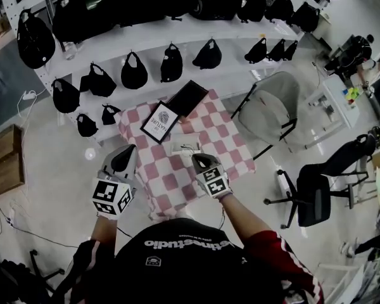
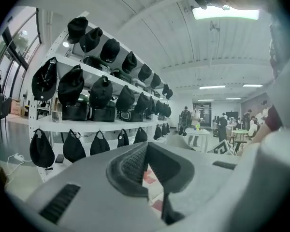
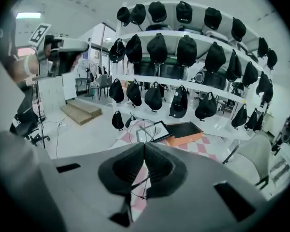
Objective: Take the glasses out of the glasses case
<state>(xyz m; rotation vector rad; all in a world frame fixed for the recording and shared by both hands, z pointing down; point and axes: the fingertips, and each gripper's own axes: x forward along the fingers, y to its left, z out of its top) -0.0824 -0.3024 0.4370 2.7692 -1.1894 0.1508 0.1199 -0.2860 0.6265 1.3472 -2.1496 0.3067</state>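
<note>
"NATURE" box lid beyond gripped glasses

We see the box at the table's far edge, the lid just left of it, shelves behind the table, a chair to its right, the glasses above its near part.
</note>
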